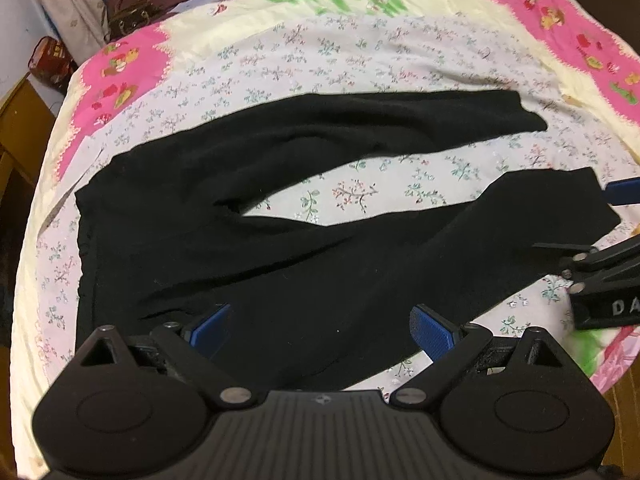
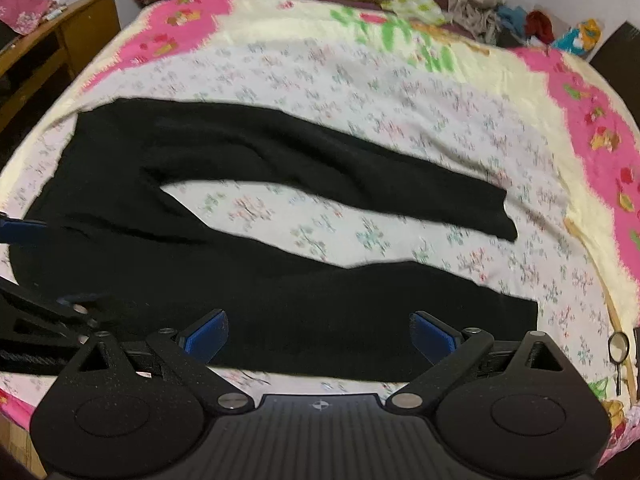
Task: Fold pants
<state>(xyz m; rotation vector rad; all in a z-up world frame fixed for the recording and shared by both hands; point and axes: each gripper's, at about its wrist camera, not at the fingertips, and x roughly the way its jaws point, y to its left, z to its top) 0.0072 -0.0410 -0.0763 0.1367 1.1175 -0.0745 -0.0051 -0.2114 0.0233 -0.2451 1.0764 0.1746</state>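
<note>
A pair of black pants (image 1: 248,248) lies spread flat on a bed, on a floral bedsheet (image 1: 360,56) with a pink and cream patterned border. The waistband is at the left in both views and the two legs run off to the right, parted in a V with a wedge of flowered sheet showing between them. The far leg ends in a cuff near the pink border on the right; the near leg runs along the near edge of the bed, and its cuff lies at the right of the right wrist view. The left tool (image 1: 322,330) hovers over the near leg close to the hip, its blue-padded fingers (image 1: 434,334) spread wide with nothing between them, black cloth showing in the gap. The right tool (image 2: 318,334) hangs over the same near leg further toward the cuff, its fingers likewise wide apart and empty; that view is somewhat blurred. Each tool shows at the edge of the other's view: the right one at the right edge of the left wrist view, beside the near cuff, and the left one at the left edge of the right wrist view. A wooden cabinet (image 2: 60,40) stands left of the bed, and loose clothes and bags (image 2: 520,20) are piled beyond its far end.
</note>
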